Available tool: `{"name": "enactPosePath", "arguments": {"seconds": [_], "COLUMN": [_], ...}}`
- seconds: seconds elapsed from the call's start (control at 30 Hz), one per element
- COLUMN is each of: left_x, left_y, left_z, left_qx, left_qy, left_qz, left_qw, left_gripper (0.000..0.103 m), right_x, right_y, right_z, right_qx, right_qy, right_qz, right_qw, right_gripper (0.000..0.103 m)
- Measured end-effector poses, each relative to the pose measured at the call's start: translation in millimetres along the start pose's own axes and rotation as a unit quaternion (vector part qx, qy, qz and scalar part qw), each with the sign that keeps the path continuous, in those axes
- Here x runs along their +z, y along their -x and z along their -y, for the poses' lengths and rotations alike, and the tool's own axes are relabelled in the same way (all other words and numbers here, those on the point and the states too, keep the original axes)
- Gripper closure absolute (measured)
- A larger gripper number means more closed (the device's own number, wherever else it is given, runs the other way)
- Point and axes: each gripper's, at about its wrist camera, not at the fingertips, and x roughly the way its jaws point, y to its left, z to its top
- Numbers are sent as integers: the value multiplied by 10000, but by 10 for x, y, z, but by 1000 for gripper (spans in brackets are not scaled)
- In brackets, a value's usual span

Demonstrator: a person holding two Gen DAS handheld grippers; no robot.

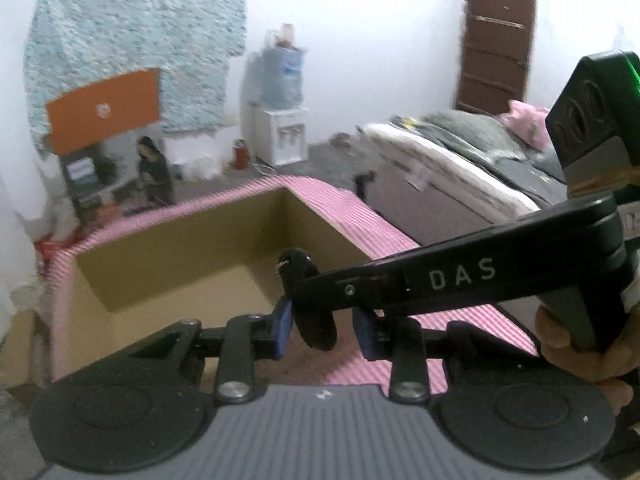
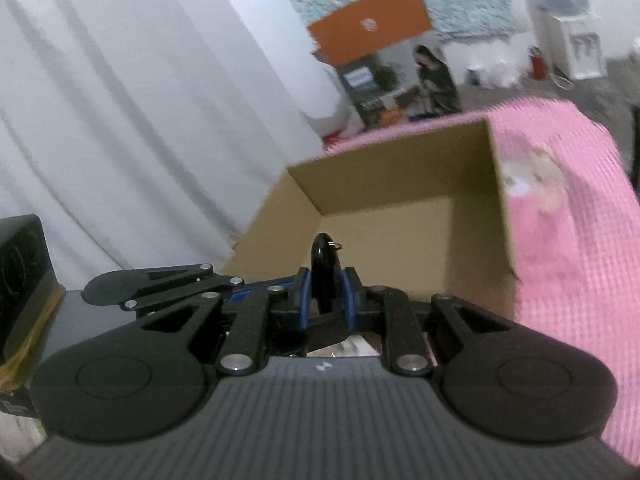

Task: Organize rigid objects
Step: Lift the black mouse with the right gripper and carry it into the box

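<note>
Black key fob [image 2: 323, 266] sits pinched between both tools' blue pads [image 2: 347, 300], above cardboard box [image 2: 384, 176].

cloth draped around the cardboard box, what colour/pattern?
Pink with fine white stripes on the cloth; clearest in the left wrist view.

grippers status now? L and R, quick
Left gripper: shut on the black oval fob, over the cardboard box.
Right gripper: shut on the same black oval fob, its ring end up.

White walls [image 1: 360, 20], brown door [image 1: 496, 40] — bed [image 1: 460, 152], water dispenser [image 1: 280, 120]
</note>
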Motion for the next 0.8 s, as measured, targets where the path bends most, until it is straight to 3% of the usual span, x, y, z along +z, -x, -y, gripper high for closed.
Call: {"name": "enactPosePath", "arguments": {"seconds": [0.17, 0.37, 0.57, 0.8], "left_x": [268, 389, 369, 309], "left_y": [-138, -647, -1119, -1085], "left_z": [-446, -1091, -1554, -1633], "left_qx": [411, 581, 771, 818], "left_qy": [132, 473, 636, 747], "left_qz": [-214, -974, -1584, -1552], "left_qw": [9988, 9924, 9823, 9817], "left_gripper": [69, 69, 68, 59], "right_x": [488, 944, 1079, 1075], "right_y": [-503, -1451, -2311, -2737], "right_z": [-120, 3, 227, 362], "right_qx": [380, 636, 734, 742], "right_qy": [71, -413, -1072, -1439], "right_qz": [-229, -992, -1719, -1928], "right_qw": [9990, 9922, 9765, 9678], "right_gripper": [87, 88, 91, 89]}}
